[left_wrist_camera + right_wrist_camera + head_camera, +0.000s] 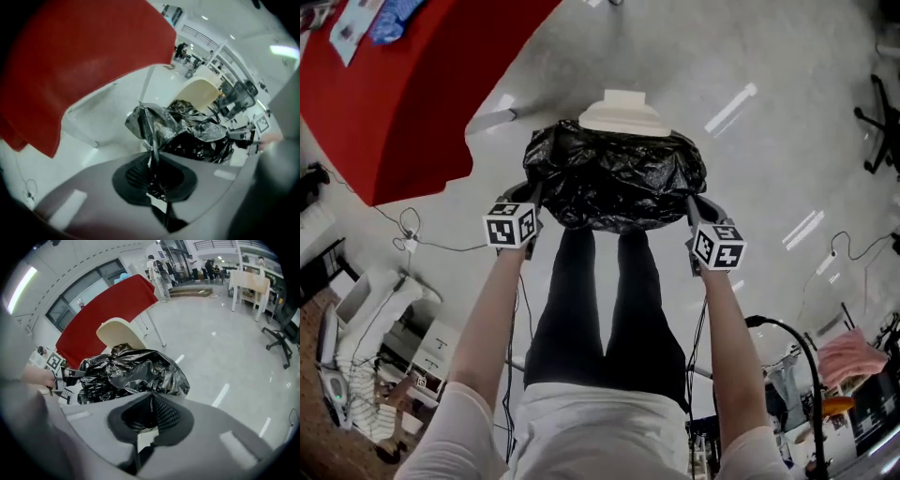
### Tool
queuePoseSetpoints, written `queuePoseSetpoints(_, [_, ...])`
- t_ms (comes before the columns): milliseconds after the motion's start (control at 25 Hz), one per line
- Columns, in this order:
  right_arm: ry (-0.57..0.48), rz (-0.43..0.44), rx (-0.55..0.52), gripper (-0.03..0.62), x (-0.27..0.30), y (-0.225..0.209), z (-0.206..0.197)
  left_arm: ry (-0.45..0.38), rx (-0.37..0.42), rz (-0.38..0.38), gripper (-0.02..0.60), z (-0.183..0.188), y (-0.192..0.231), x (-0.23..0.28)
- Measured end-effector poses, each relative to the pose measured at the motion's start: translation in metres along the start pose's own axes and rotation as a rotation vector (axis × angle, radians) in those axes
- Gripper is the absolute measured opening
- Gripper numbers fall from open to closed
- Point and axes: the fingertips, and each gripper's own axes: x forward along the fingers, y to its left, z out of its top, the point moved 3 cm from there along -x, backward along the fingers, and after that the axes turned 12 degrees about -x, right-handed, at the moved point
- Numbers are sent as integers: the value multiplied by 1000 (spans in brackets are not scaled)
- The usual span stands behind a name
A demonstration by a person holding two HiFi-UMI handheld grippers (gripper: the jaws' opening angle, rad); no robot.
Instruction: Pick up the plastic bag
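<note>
A crumpled black plastic bag (pixel 614 173) hangs between my two grippers, in front of the person's legs and just before a cream chair (pixel 623 112). My left gripper (pixel 532 197) is shut on the bag's left edge; in the left gripper view a twisted strip of the bag (pixel 187 131) runs down between the closed jaws of that gripper (pixel 153 154). At the bag's right edge my right gripper (pixel 694 214) is shut too. In the right gripper view the bag (pixel 131 373) meets the closed tips of the right gripper (pixel 151 397).
A table under a red cloth (pixel 412 84) stands at the left, close to the chair. A black office chair (pixel 881 122) is at the far right. Cables (pixel 408 234) lie on the grey floor at the left. Shelves and clutter fill the lower corners.
</note>
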Motion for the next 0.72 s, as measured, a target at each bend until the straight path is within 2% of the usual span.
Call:
queuePoseSetpoints(80, [0,3,-40,5,-30,9,11,-14,41,23,5,3,-20,-31])
queuePoseSetpoints(360, [-80,37,-68,5,-133,18,53,-105,6,3,5,16,-105,-130])
queuePoseSetpoints(600, [-169,96,-63,5,-201,35,90,-176,30,-11,6,29,-151,-206])
queuePoseSetpoints(720, [-219,159,-64,5,-230,49,109,-212,23,-26,5,33,-167,-237])
